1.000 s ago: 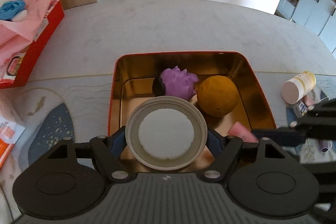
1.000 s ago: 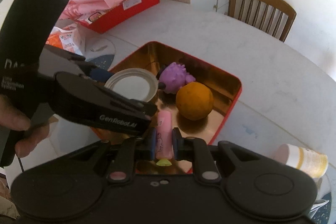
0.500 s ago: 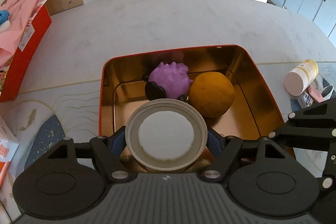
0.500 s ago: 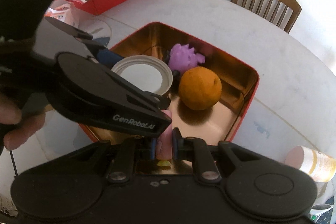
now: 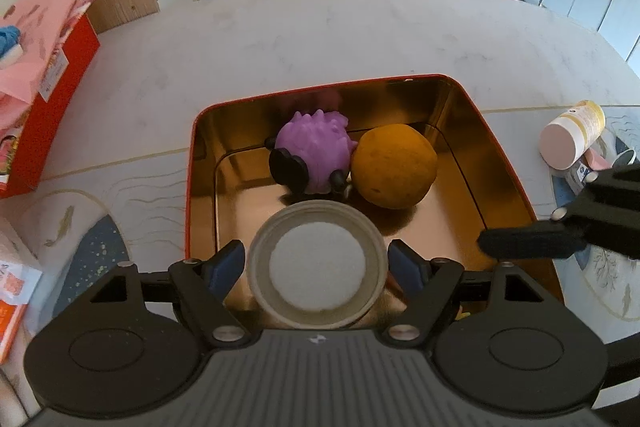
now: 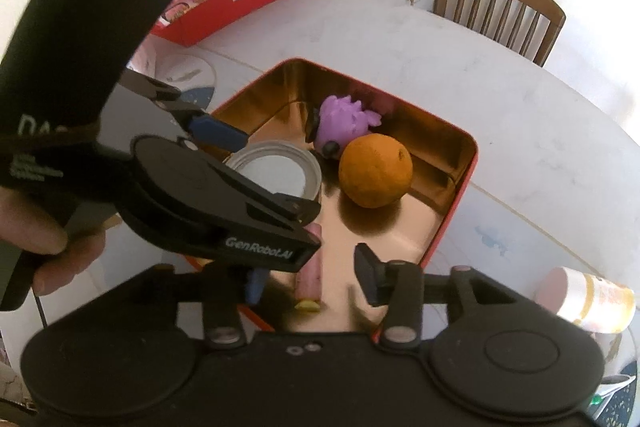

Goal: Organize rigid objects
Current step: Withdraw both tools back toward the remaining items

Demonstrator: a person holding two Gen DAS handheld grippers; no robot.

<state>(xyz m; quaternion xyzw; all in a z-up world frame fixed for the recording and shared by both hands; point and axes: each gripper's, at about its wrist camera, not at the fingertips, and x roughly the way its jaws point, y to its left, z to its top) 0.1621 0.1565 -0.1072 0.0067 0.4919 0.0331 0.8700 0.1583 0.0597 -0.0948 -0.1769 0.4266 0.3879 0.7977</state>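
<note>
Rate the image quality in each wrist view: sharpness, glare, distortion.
Left wrist view: mostly sharp, strong fisheye bending of the table edge, gold tin mirrors the purple toy. Right wrist view: softer, slightly motion-blurred; the left claw blocks much of it; bright washed-out wall.

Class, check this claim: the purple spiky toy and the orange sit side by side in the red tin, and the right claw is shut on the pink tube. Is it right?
Not quite. In the right wrist view, the right claw is open, with the pink tube lying loose in the red tin. The purple spiky toy and orange do sit side by side.
</note>
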